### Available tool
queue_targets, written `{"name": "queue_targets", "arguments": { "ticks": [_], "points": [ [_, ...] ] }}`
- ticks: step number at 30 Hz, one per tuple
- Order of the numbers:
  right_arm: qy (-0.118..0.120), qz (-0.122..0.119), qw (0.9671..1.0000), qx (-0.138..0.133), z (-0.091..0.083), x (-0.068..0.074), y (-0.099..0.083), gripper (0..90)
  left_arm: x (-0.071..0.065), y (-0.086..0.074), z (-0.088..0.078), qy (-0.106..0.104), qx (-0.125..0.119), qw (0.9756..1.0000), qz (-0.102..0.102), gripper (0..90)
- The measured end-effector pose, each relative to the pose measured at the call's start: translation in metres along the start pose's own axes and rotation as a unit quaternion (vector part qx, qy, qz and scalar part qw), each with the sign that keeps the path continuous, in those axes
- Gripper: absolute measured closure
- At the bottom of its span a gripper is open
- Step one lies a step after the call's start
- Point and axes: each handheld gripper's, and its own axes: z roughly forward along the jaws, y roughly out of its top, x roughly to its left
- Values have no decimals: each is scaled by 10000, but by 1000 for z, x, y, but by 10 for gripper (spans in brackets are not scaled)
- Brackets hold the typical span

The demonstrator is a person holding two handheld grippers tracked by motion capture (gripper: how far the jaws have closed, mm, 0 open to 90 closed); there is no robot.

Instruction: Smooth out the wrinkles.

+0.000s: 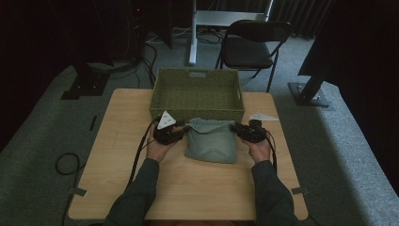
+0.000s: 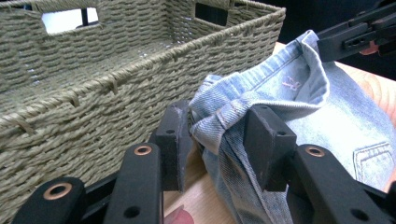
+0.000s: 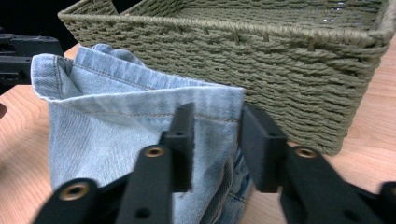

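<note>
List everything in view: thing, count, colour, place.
table: one, light wood, centre.
basket: one, green woven, far side of table.
folded denim: one, light blue, in front of the basket, held at both far corners.
chair: one, black, beyond the table.
left hand-held gripper: one, black, denim's left corner between its jaws.
right hand-held gripper: one, black, denim's right corner between its jaws.
sleeves: two, dark, bottom.

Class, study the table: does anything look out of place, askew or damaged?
Nothing stands out. The folded jeans lie flat before the empty basket, each gripper at a top corner.
</note>
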Motion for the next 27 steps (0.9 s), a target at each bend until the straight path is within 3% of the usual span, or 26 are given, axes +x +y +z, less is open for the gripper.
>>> {"name": "queue_targets", "arguments": {
  "ticks": [4, 5, 6, 10, 11, 13, 16, 19, 21, 24, 25, 27],
  "points": [
    [-30, -5, 10000, -60, -2, 0, 1, 797, -1, 2, 3, -56, 90, 9999, 66, 669],
    [-27, 4, 10000, -55, -2, 0, 1, 809, -1, 3, 3, -70, 97, 9999, 74, 701],
    [-77, -25, 10000, -47, -2, 0, 3, 827, -1, 4, 3, -110, 99, 9999, 84, 801],
    [-215, 0, 9998, -28, -3, 0, 5, 843, 1, 10, 2, -186, 255, 9995, 34, 851],
    [-286, 7, 9996, -13, -2, -1, 6, 848, 2, 11, 1, -166, 264, 9995, 8, 854],
    [-399, 42, 9992, 22, -1, -2, 6, 851, 10, 9, 2, -185, 351, 9988, -273, 856],
    [-478, 139, 9987, 125, 7, -4, 5, 853, 17, 3, 8, -118, 614, 9964, -565, 856],
    [-622, 74, 9978, 222, 13, -4, 3, 853, 19, 0, 14, -33, 701, 9942, -810, 855],
    [-748, 88, 9967, 317, 19, -4, 1, 853, 18, 0, 16, 108, 705, 9939, -838, 825],
    [-903, 69, 9951, 400, 20, -4, 0, 852, 23, 0, 15, 297, 579, 9924, -1041, 771],
    [-870, 93, 9953, 414, 20, -6, -1, 851, 23, 1, 15, 430, 604, 9926, -963, 756],
    [-871, 106, 9952, 426, 20, -7, -1, 851, 23, 1, 15, 464, 600, 9930, -905, 749]
  ]
}}
